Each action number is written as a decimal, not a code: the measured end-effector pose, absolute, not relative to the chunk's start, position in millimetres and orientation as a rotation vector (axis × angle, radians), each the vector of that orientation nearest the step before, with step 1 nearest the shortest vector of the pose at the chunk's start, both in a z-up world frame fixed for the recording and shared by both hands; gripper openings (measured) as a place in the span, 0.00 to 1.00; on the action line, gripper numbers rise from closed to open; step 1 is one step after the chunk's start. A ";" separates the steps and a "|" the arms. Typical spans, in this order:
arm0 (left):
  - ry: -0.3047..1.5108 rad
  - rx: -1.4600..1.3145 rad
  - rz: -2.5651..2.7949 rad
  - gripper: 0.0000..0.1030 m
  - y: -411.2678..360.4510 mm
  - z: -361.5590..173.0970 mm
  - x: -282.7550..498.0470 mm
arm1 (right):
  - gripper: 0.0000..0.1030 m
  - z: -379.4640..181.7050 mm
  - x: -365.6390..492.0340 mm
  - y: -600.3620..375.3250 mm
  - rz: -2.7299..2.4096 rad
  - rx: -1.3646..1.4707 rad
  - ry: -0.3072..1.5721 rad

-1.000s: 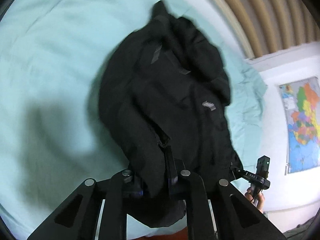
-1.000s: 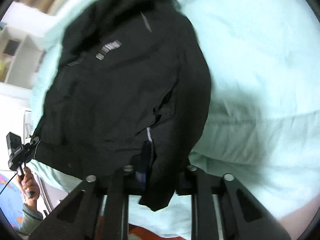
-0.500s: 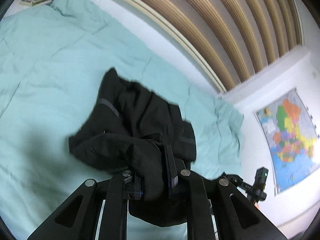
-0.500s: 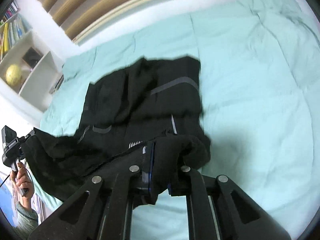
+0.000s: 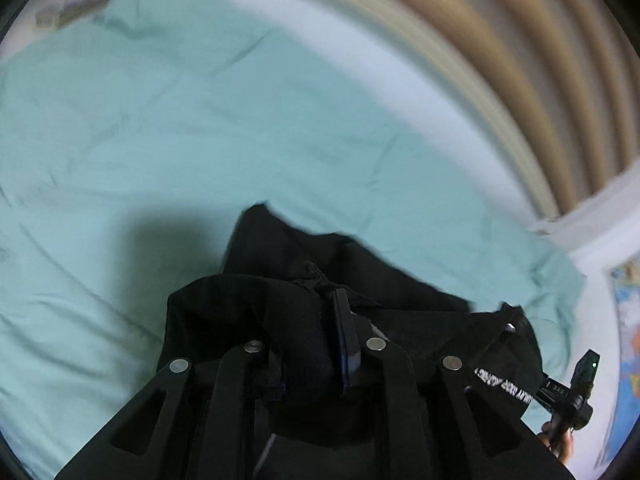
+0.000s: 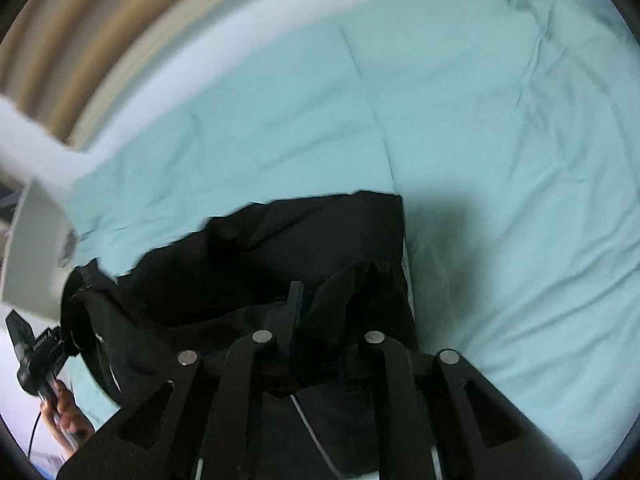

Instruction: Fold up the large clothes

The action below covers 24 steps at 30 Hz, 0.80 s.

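Left claw: clamped on a bunched fold of the black fabric jacket; the log's small widening shows as jaws opening slightly, yet cloth fills the gap between them and the pads press on it.
Right claw: clamped on another edge of the same jacket; jaws opening slightly, cloth pinched between them.
Jacket, from the left claw: it spreads ahead of the fingertips and off to the right, where a far corner with white lettering is pinched by the other claw.
Jacket, from the right claw: it lies ahead and stretches to the left, ending at the other claw, with a person's hand gripping that handle.
Bed: the pale turquoise quilted bed cover fills the area beyond and to the left of the left claw, and beyond and to the right of the right claw; the jacket's far edge rests on it.
Background: a beige ribbed headboard beyond the bed, blurred; a colourful wall map at the far right of the left claw.
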State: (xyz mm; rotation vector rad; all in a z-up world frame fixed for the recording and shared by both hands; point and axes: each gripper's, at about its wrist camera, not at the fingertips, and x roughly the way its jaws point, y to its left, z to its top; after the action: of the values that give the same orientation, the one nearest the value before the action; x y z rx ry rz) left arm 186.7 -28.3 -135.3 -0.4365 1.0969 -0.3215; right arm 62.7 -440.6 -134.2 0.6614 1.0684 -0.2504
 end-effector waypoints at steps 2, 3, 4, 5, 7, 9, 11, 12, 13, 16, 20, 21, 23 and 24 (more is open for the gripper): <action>1.160 -0.465 -0.305 0.19 -31.3 -168.9 204.1 | 0.20 -169.5 83.9 -446.3 -0.260 0.705 1.131; 1.193 -0.487 -0.305 0.19 -31.9 -186.2 211.2 | 0.20 -188.3 94.0 -448.8 -0.264 0.730 1.156; 1.213 -0.494 -0.301 0.19 -32.5 -198.4 215.9 | 0.21 -199.2 99.0 -450.0 -0.260 0.743 1.169; 1.219 -0.492 -0.297 0.19 -32.8 -204.7 218.1 | 0.21 -207.9 103.4 -450.9 -0.255 0.752 1.179; 1.222 -0.467 -0.304 0.19 -35.3 -210.4 218.6 | 0.22 -217.4 108.7 -450.5 -0.248 0.760 1.189; 1.220 -0.404 -0.316 0.19 -40.7 -208.4 218.5 | 0.22 -221.2 111.3 -450.5 -0.244 0.760 1.202; 1.217 -0.351 -0.326 0.19 -45.0 -203.3 216.9 | 0.22 -221.9 113.9 -452.9 -0.237 0.765 1.211; 1.213 -0.321 -0.334 0.19 -46.3 -199.8 215.4 | 0.22 -219.0 112.7 -452.5 -0.234 0.766 1.214; 1.210 -0.299 -0.340 0.19 -46.4 -196.7 215.3 | 0.23 -215.5 112.1 -452.6 -0.233 0.766 1.215; 1.203 -0.246 -0.365 0.19 -47.2 -180.1 212.3 | 0.27 -200.3 108.6 -452.4 -0.233 0.753 1.196; 1.155 -0.262 -0.457 0.22 -27.1 -142.7 198.3 | 0.35 -167.2 92.8 -458.9 -0.224 0.784 1.131; 1.149 -0.284 -0.494 0.23 -20.6 -133.6 194.9 | 0.38 -161.9 89.2 -461.1 -0.217 0.796 1.117; 1.147 -0.325 -0.567 0.24 -6.5 -119.0 188.1 | 0.46 -143.0 76.4 -468.3 -0.197 0.840 1.067; 1.146 -0.353 -0.608 0.25 3.1 -111.4 183.3 | 0.48 -135.4 70.9 -471.4 -0.189 0.860 1.046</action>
State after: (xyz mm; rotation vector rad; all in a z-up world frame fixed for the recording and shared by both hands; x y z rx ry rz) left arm 183.3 3.1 -111.4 -0.3529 1.1461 -0.6079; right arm 70.9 -471.4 -135.4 0.8602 1.0461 -0.1893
